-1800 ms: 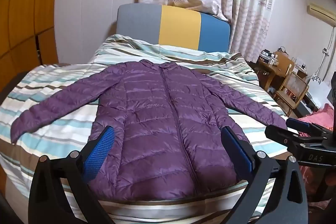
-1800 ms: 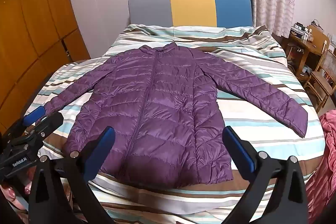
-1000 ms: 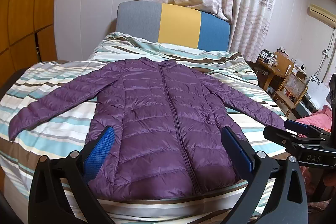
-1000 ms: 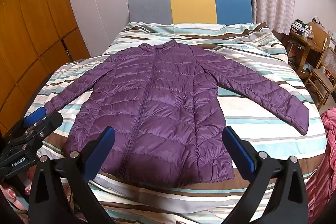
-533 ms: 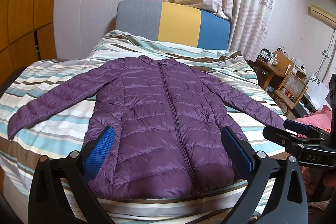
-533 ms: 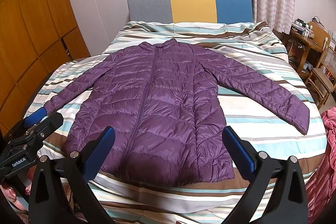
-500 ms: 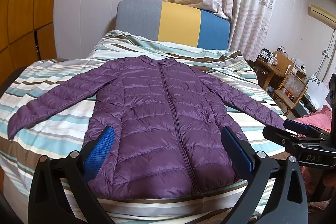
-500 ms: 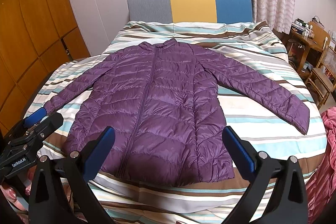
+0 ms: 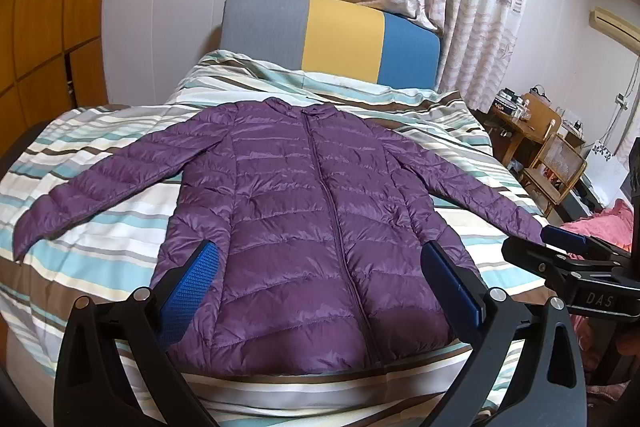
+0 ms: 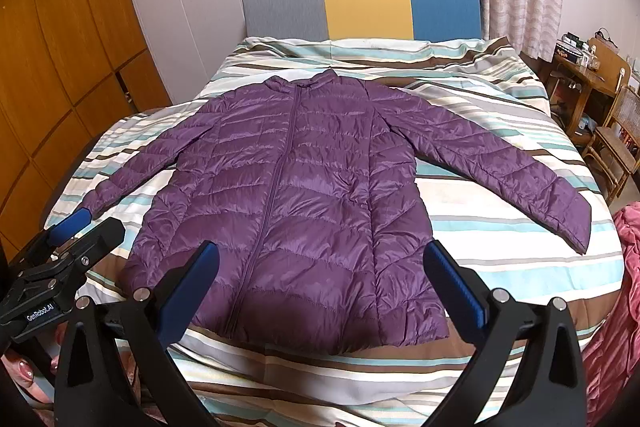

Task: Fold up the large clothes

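Item: jacket (image 9: 312, 227), flat on bed (image 9: 100, 259), front up, sleeves spread for folding. I hold left gripper (image 9: 320, 279) and right gripper (image 10: 320, 279) wide open, empty, near hem, ready.

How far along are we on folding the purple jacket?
Done: the purple jacket lies flat on the striped bed, zipped, both sleeves spread out. In hand: nothing; the left gripper and right gripper are open above the hem, holding no fabric. Left: every fold, sleeves and body alike.
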The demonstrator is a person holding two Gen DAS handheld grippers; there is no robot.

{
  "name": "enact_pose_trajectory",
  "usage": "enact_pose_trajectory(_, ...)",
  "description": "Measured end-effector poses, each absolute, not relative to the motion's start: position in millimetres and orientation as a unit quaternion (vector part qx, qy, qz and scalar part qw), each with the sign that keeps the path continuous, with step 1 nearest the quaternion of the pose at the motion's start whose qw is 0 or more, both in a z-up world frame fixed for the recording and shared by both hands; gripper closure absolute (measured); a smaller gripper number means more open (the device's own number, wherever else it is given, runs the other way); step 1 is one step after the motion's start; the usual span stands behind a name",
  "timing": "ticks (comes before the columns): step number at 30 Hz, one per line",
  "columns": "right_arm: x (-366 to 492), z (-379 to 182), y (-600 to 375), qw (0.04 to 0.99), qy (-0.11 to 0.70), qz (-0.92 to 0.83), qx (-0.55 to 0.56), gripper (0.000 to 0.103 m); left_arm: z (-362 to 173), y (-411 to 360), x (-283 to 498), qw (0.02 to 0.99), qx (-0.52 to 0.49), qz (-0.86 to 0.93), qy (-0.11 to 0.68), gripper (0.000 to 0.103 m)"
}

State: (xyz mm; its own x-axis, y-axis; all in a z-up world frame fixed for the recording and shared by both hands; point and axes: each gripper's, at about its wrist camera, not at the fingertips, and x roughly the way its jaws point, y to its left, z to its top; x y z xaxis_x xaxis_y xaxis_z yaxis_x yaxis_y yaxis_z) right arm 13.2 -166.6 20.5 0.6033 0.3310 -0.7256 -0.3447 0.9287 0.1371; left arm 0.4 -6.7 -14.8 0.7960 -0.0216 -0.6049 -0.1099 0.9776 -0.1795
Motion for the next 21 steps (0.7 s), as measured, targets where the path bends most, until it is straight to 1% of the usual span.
enact_pose_trajectory(21, 15.8, 13.9, -166.3, 0.891, 0.413, 0.189, -0.008, 0.002, -23.1, 0.0, 8.3, 0.93, -0.113, 0.04, 0.347, 0.003)
